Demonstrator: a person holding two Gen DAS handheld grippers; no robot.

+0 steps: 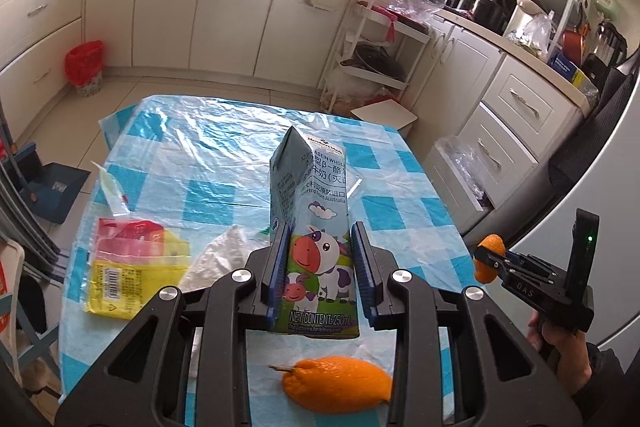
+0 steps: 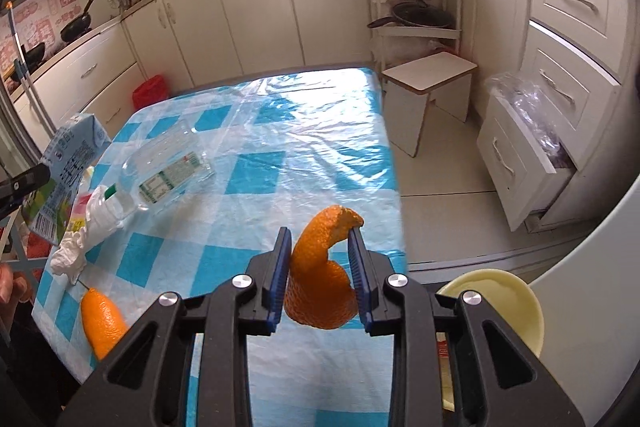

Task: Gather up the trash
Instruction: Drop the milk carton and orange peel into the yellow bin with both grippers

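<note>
In the left wrist view, a whole orange lies on the bench at 6 o'clock. Above it the left hand-held gripper clamps a milk carton upright, off the checked cloth. At 3 o'clock the right hand-held gripper pinches a curl of orange peel. Farther at 9 o'clock lies a yellow wrapper.

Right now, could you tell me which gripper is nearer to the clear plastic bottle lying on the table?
Left. The left gripper, holding the milk carton, is right beside the clear plastic bottle. The right gripper, holding orange peel, is off towards the table's opposite edge.
</note>
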